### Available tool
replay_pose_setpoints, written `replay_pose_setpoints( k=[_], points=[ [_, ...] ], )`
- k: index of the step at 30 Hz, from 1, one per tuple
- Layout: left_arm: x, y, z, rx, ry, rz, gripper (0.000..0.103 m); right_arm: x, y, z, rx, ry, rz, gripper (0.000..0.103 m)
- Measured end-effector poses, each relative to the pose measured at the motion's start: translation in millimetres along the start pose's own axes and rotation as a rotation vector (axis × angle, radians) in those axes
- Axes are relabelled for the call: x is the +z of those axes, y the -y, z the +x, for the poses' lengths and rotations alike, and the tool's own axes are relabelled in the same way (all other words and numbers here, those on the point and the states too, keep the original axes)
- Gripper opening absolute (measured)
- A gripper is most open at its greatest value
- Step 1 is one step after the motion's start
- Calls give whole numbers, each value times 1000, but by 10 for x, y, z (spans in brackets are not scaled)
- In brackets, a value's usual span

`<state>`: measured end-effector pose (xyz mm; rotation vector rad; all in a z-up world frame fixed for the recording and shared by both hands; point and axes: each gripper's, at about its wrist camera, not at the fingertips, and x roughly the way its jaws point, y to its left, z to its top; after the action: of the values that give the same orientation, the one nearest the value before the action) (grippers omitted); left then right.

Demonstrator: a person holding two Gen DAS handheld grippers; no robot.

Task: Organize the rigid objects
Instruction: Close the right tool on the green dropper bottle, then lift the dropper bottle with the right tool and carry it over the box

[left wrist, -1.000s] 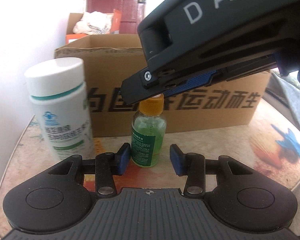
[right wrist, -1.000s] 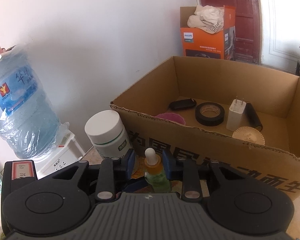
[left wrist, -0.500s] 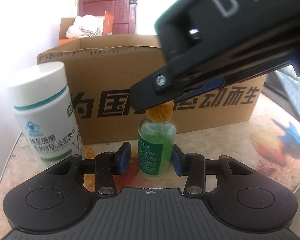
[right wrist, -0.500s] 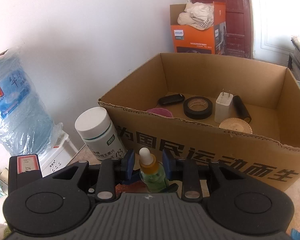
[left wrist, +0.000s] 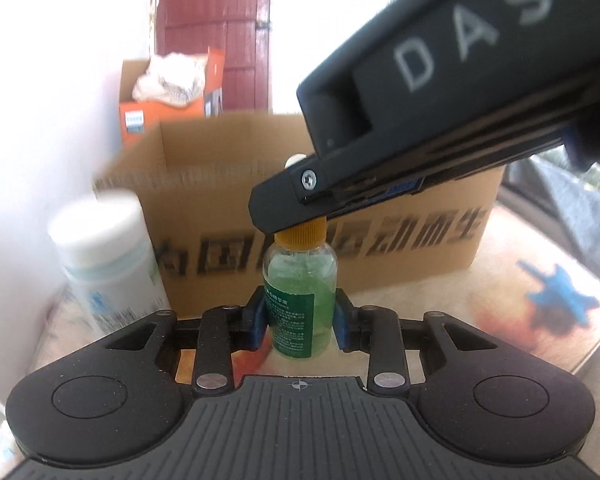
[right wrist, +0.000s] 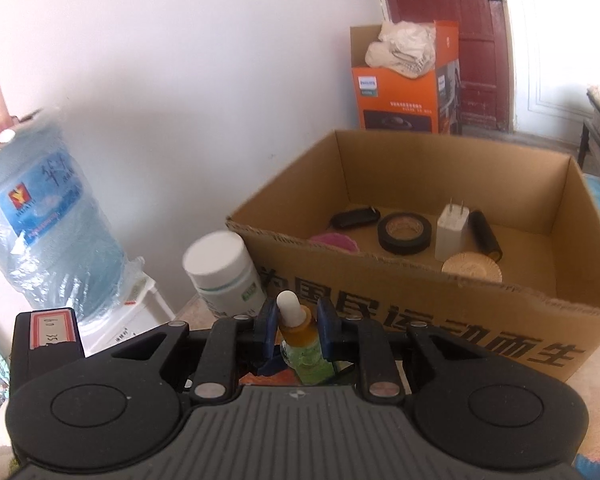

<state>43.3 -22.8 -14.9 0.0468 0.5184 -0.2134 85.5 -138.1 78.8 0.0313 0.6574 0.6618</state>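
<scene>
A small green dropper bottle [left wrist: 300, 300] with an orange collar and white bulb stands on the table before the cardboard box [left wrist: 420, 248]. My left gripper [left wrist: 300, 316] is shut on the bottle's body. My right gripper [right wrist: 294, 320] comes from above and is shut on the bottle's orange collar [right wrist: 296, 330]; its black body [left wrist: 440, 120] crosses the top of the left wrist view. A white pill bottle [left wrist: 108, 264] stands left of the dropper bottle, also seen in the right wrist view [right wrist: 222, 274].
The open box [right wrist: 420, 280] holds a black tape roll [right wrist: 405, 233], a white charger [right wrist: 452, 232], a black cylinder [right wrist: 486, 235], a black key fob [right wrist: 354, 218], a pink disc [right wrist: 336, 240] and a tan disc [right wrist: 471, 268]. A water jug [right wrist: 40, 220] stands left; an orange box [right wrist: 404, 92] behind.
My left gripper's fingers have closed onto the dropper bottle's body. My right gripper's fingers have closed in on the collar. Both views have shifted relative to the box.
</scene>
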Motion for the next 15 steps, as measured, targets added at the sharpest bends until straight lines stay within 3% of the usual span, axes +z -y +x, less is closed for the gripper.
replay_pose_setpoints(
  k=[7,11,15],
  points=[
    [648,24,-442,-3,80,22,31,452,-119,-488,74,109,-62,23],
    [1065,-54,-352,-52,74,-11,31,811,-37,-484,80,120,-92,23],
    [1420,-129,2,-85,5,-60,31,1141,228,-244,84,67,-44,23]
  ],
)
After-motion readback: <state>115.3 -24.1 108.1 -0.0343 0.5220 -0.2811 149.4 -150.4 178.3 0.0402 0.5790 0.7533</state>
